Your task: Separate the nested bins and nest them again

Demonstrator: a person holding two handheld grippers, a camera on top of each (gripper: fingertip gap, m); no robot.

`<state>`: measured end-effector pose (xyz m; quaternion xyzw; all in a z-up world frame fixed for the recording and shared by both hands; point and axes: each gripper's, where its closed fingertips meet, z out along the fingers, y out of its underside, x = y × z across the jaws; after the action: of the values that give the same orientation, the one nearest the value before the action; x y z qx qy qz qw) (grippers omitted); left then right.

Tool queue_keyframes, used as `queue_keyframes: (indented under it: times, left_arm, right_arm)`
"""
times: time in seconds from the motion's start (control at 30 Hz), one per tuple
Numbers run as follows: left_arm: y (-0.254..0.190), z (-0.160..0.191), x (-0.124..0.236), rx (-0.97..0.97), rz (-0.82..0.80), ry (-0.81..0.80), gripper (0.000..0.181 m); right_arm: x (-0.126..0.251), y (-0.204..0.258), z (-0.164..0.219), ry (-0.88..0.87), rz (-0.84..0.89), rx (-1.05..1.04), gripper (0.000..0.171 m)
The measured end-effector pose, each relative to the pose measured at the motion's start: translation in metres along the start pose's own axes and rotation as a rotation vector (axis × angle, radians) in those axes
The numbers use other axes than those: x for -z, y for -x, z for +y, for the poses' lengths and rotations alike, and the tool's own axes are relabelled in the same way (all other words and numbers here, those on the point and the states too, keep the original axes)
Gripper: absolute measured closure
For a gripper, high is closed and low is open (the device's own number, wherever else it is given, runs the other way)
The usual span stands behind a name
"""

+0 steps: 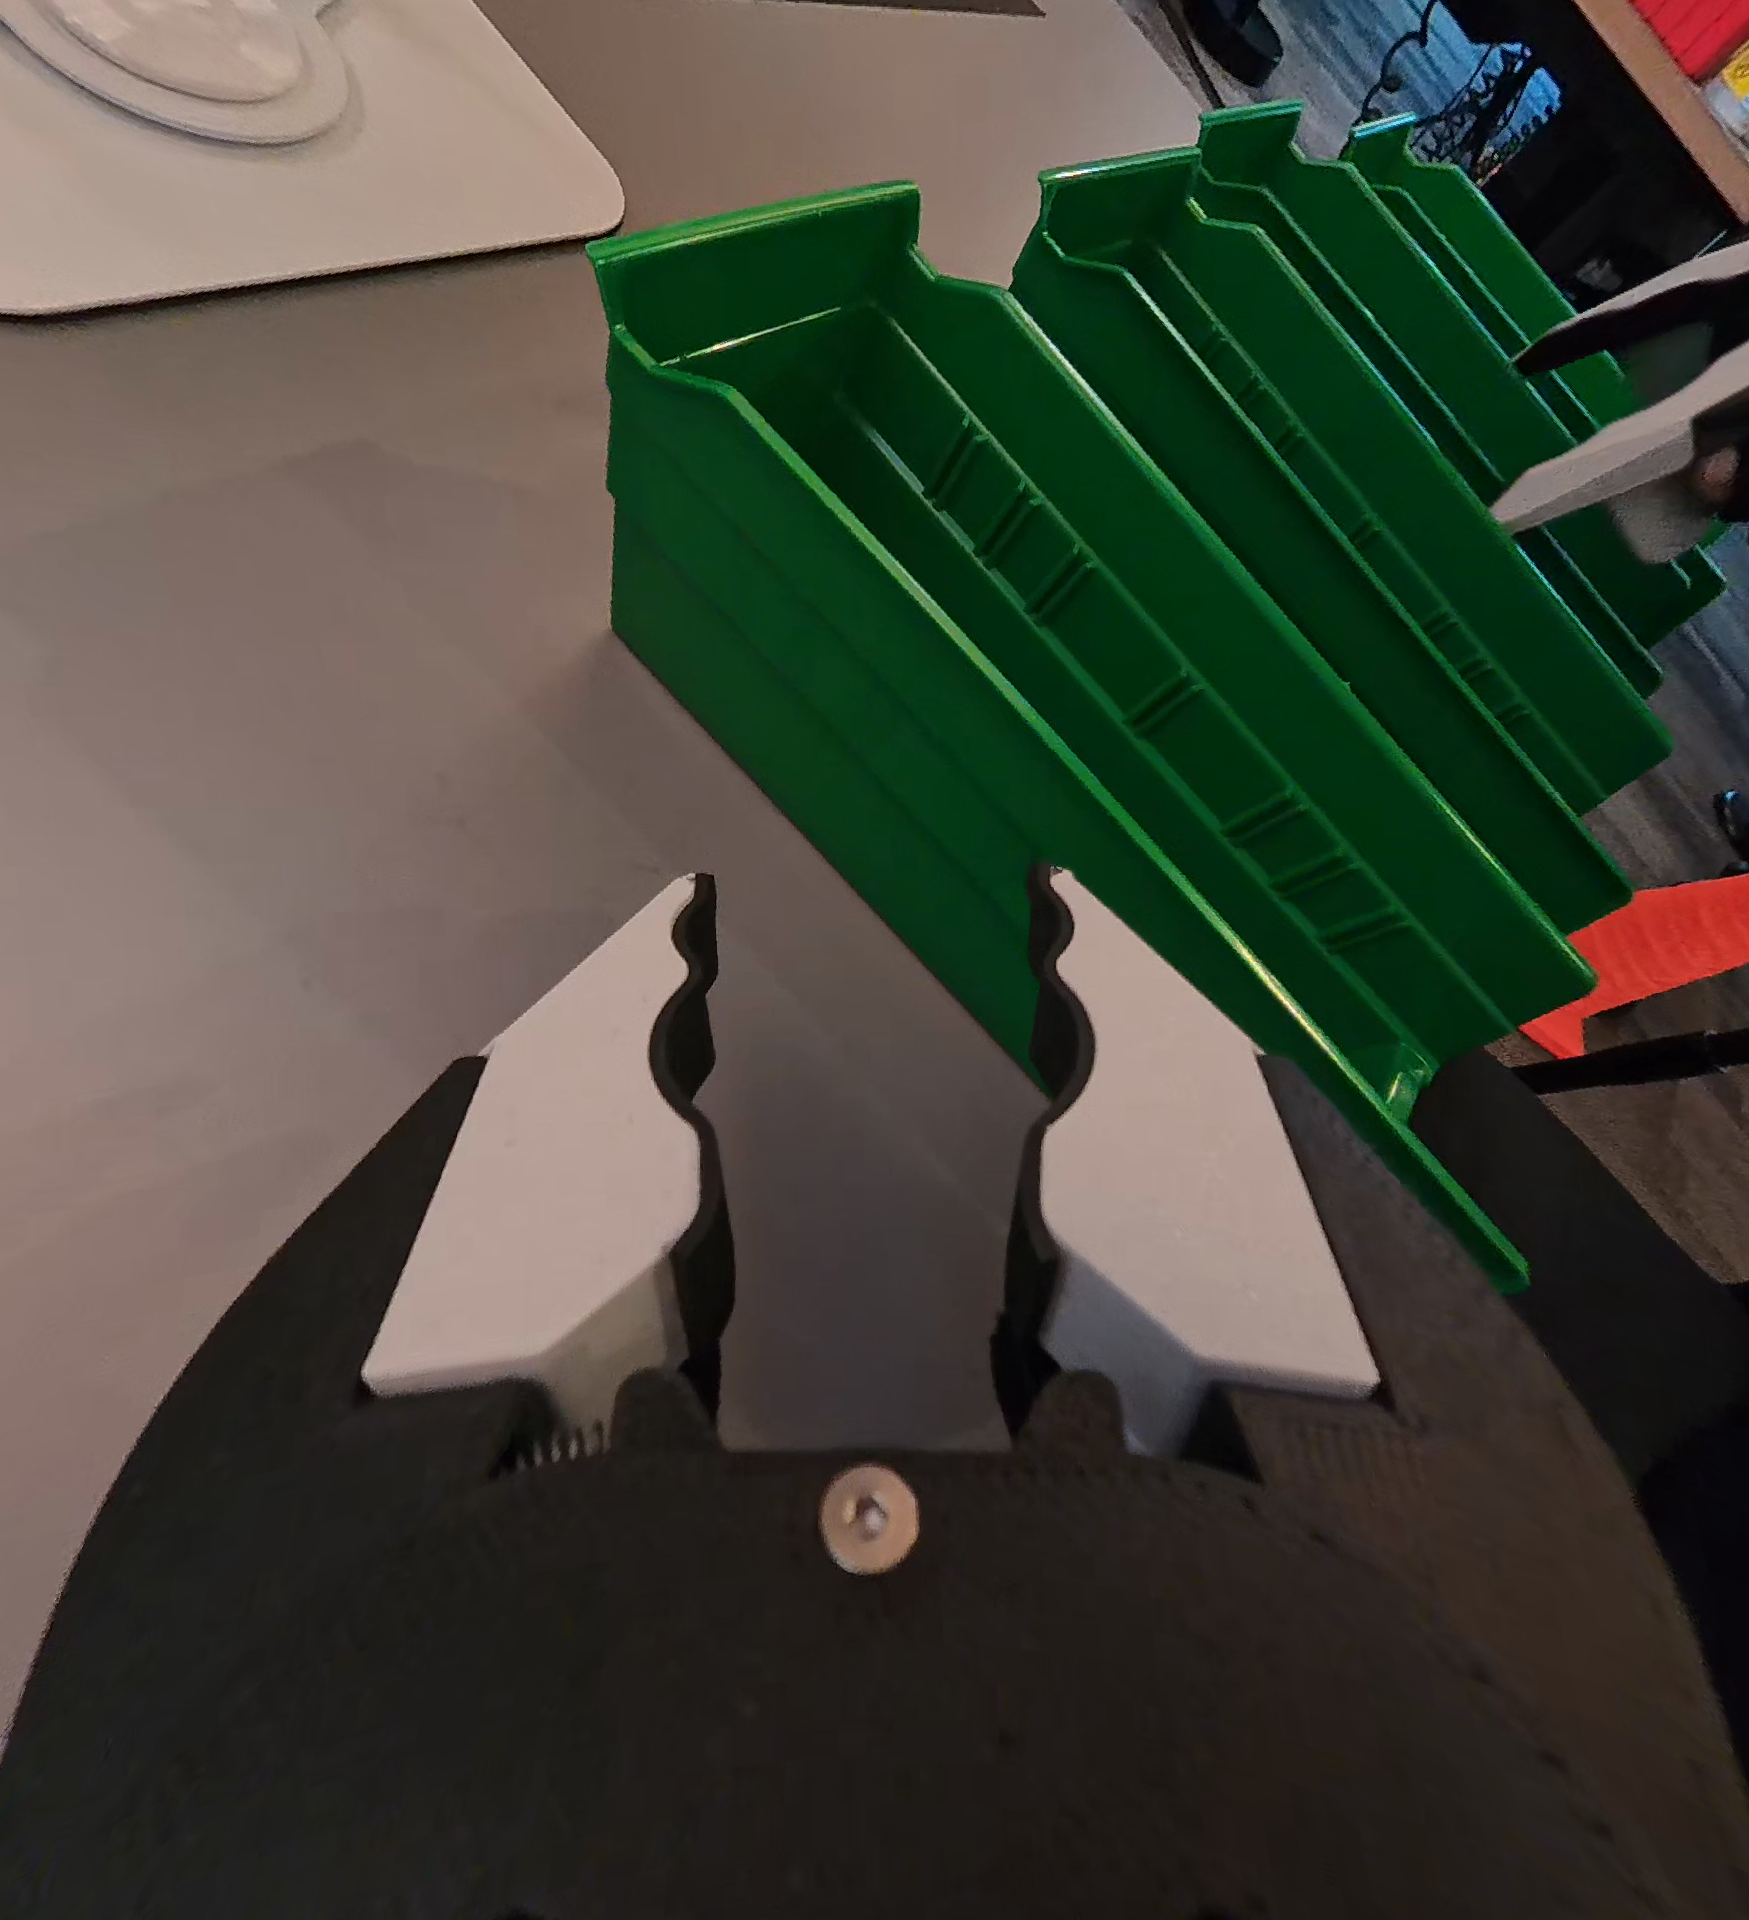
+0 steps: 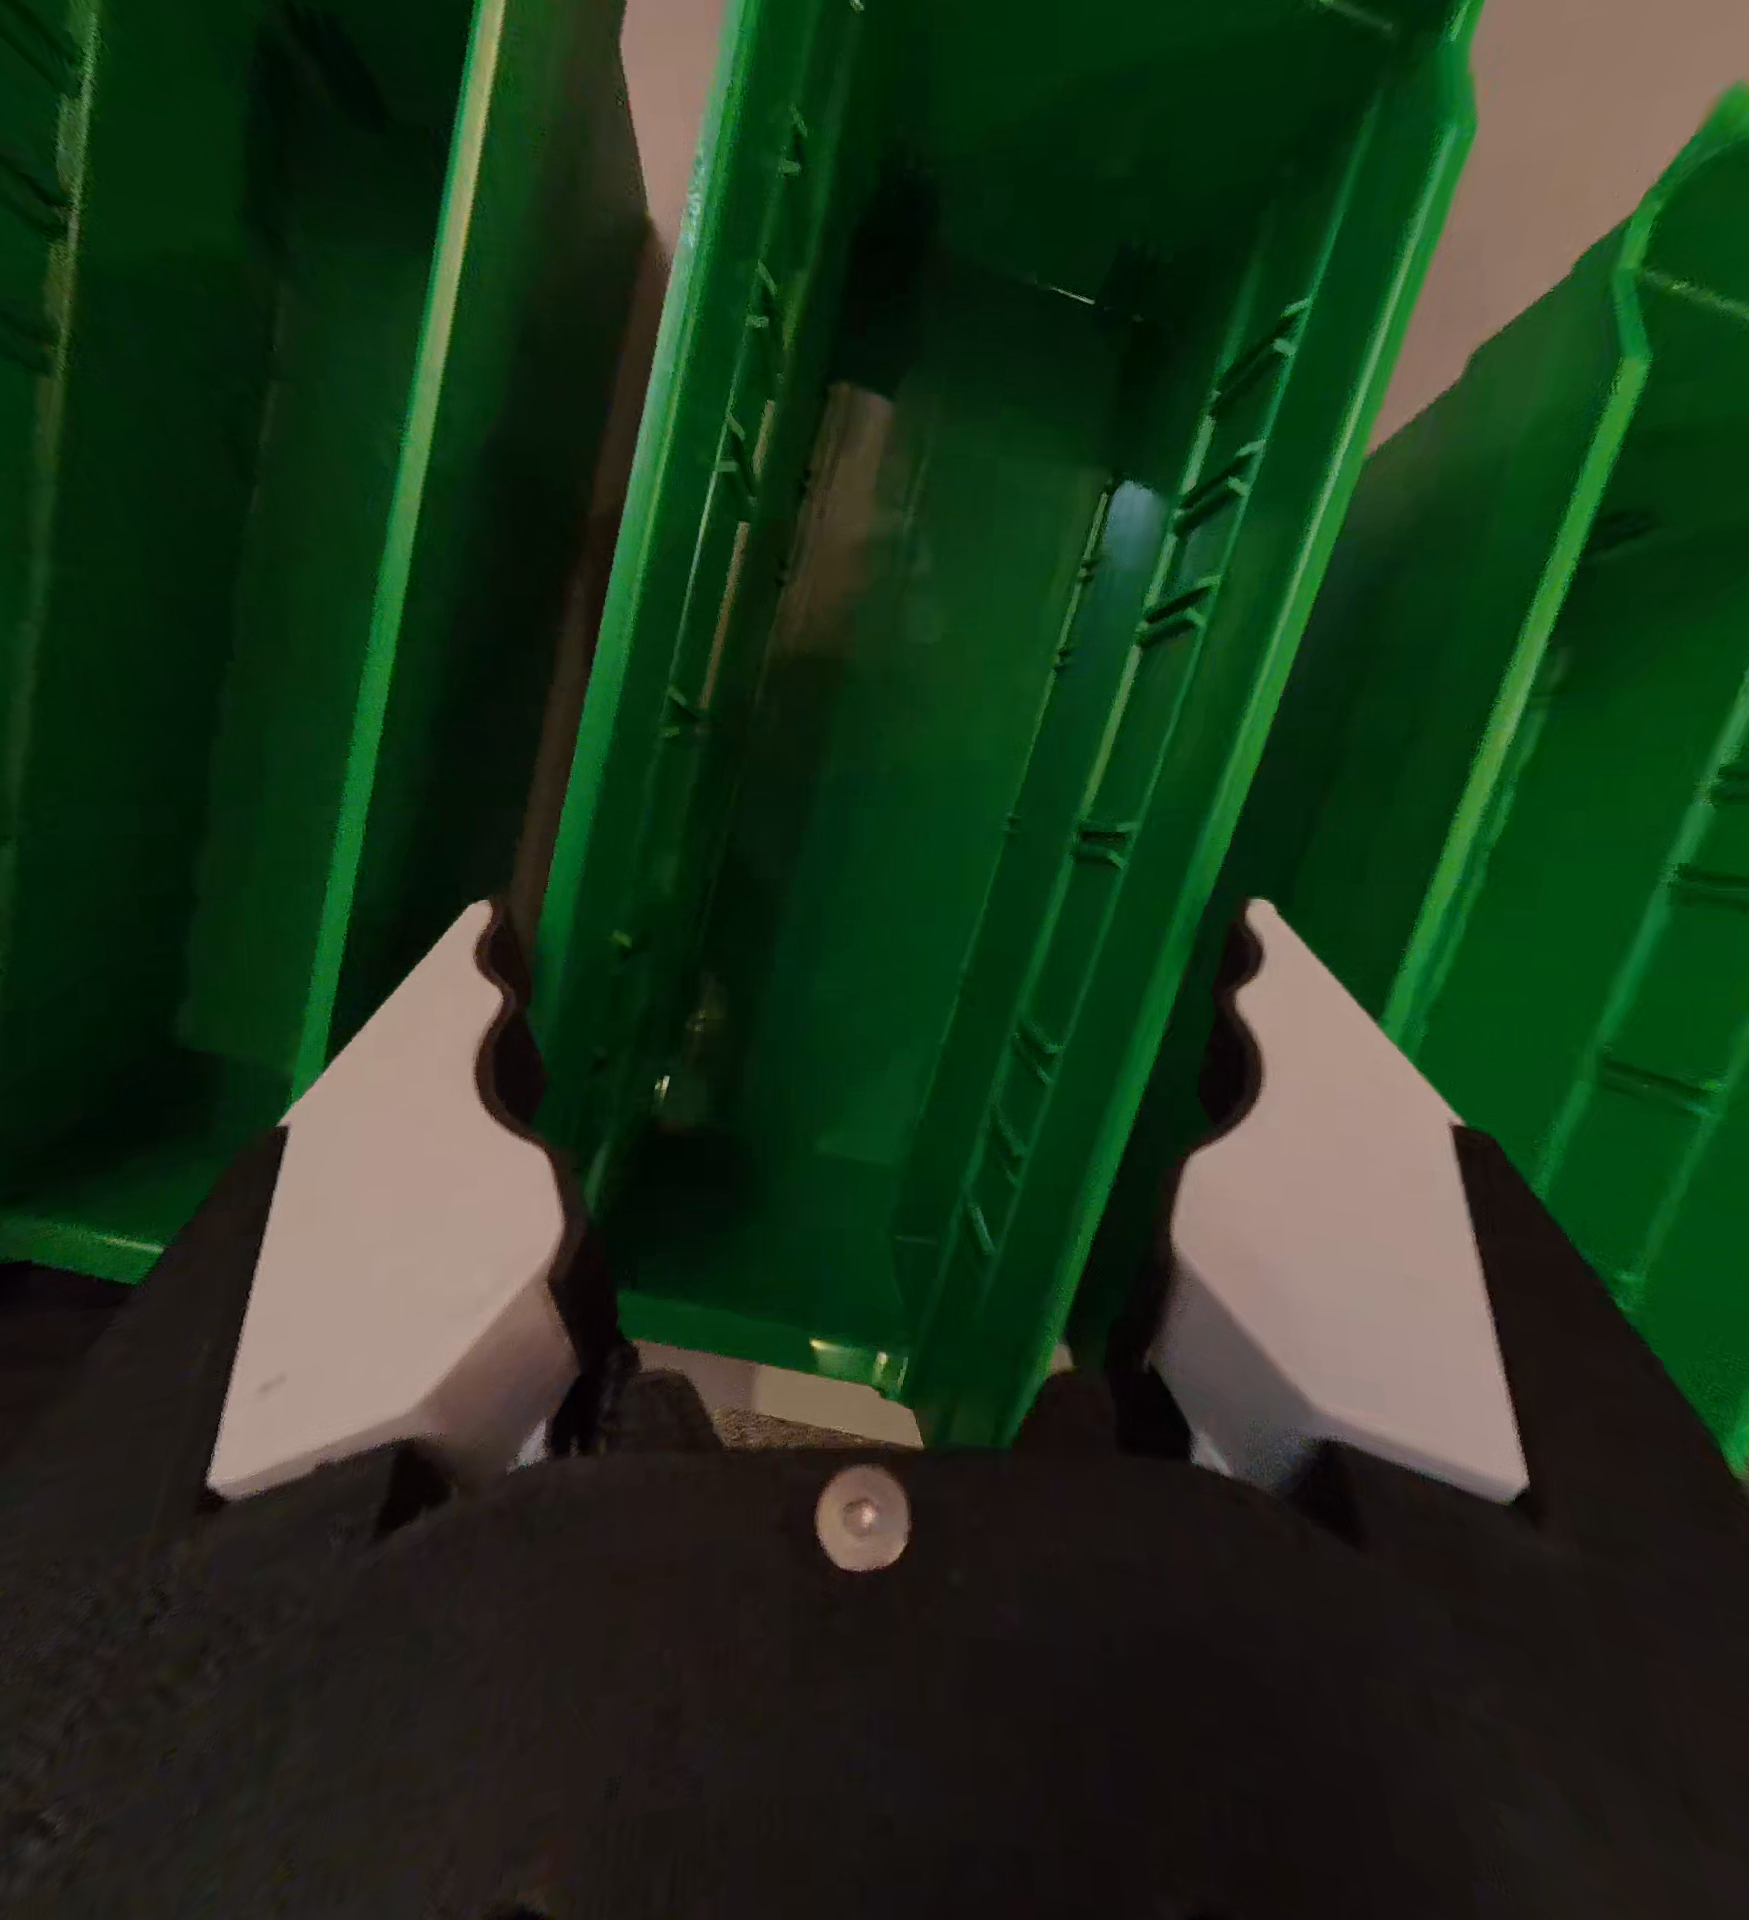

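A: Bins, all green, side by side on the grey table [image 1: 226, 675]. Left wrist view: near stack [image 1: 953, 623] at centre, looks like a few shells nested, judging by the layered side wall. Second bin [image 1: 1317, 499] just beside it at 2 o'clock, more past that at 1 o'clock, count unclear.

B: Right gripper?

A: Right gripper [image 2: 870, 1122] straddles the middle bin [image 2: 953, 675], open end toward the camera. Jaws spread wide. Left finger [image 2: 413, 1195] looks to be against the bin's outer wall, right finger [image 2: 1317, 1195] stands off the other wall. So open, nothing clamped. Neighbour bins at 9 [image 2: 174, 623] and 3 o'clock [image 2: 1628, 727], narrow gaps between.

B: Why that pose?

A: My read: lined up to pinch across the width, so the bin can be lifted and dropped into a neighbour. Fingers have to fit the gaps, hence the wide spread.

B: Left?

A: Left gripper [image 1: 870, 987] sits low at 6 o'clock, jaws apart, empty. Right fingertip overlaps the stack's near lower corner; contact unclear. Probably staged to steady the stack.

B: Progress?

A: Bins spread in a row, so separating seems mostly done; could be the start of re-nesting. Can't confirm.

B: Else?

A: White mat [image 1: 278, 208] at 11 o'clock. Orange item [image 1: 1701, 945] off the table edge at 3 o'clock.
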<state>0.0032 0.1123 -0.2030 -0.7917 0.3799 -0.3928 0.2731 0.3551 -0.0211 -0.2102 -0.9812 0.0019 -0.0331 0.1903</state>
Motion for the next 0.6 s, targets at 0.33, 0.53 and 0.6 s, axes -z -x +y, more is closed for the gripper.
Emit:
queue_keyframes:
  times: [0.33,0.53,0.6]
  left_arm:
    - [0.001,0.002,-0.001,0.001,0.003,0.006,0.123]
    - [0.002,0.002,-0.001,0.000,-0.001,0.007,0.124]
    - [0.004,0.003,-0.001,0.007,0.000,0.007,0.123]
  right_arm:
    - [-0.008,0.001,-0.005,0.092,-0.016,-0.023,0.033]
    - [-0.020,-0.007,-0.007,0.110,0.002,-0.064,0.048]
    - [-0.018,-0.009,-0.009,0.097,-0.002,-0.071,0.056]
